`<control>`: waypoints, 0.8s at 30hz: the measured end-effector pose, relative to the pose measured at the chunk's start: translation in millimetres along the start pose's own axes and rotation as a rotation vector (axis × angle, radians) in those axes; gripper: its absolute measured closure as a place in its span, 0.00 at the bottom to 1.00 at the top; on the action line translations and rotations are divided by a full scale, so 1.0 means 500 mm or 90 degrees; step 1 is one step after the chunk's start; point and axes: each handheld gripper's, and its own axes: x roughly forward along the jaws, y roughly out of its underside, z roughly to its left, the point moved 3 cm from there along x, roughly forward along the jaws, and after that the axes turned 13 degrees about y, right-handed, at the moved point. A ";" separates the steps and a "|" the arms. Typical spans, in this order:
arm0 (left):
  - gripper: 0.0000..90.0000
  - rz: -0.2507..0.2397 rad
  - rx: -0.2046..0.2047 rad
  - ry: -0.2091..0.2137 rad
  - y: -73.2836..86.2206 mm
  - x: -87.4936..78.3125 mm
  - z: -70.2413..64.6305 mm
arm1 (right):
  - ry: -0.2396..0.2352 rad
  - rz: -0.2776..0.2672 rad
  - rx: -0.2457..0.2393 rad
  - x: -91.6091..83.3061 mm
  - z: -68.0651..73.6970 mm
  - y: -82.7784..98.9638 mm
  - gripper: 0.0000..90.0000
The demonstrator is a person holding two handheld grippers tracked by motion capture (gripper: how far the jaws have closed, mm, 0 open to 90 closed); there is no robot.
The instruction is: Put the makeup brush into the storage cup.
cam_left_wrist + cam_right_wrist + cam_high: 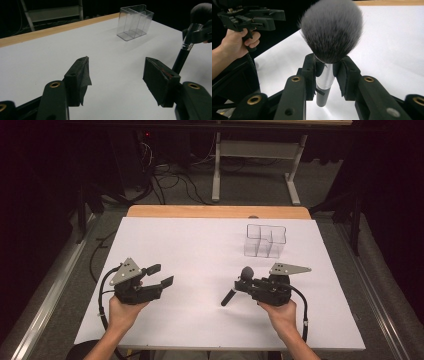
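Observation:
A makeup brush [329,37] with a grey bristle head, a silver ferrule and a black handle [228,297] is held off the table. My right gripper [245,282] is shut on its ferrule [325,75], head up and handle slanting down to the left. The brush [186,47] also rises at the right edge of the left gripper view. My left gripper [160,275] hangs open at the table's left, its pads [80,75] wide apart with nothing between them. A clear plastic organizer [265,240] with several compartments stands upright and empty at the back right, and appears again as the organizer [135,22].
A white sheet [200,250] covers the table, with a wooden edge [215,211] at the far side. Beyond it are a metal frame's legs [216,175] and cables on a dark floor. A metal rail [50,290] runs along the left.

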 end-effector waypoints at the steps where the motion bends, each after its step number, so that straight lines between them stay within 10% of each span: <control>1: 0.42 0.001 -0.002 -0.003 0.003 -0.002 0.004 | 0.002 -0.003 0.000 -0.002 -0.003 -0.001 0.80; 24: 0.41 -0.033 -0.042 -0.072 0.057 -0.041 0.043 | 0.061 -0.026 -0.010 -0.059 -0.041 -0.022 0.80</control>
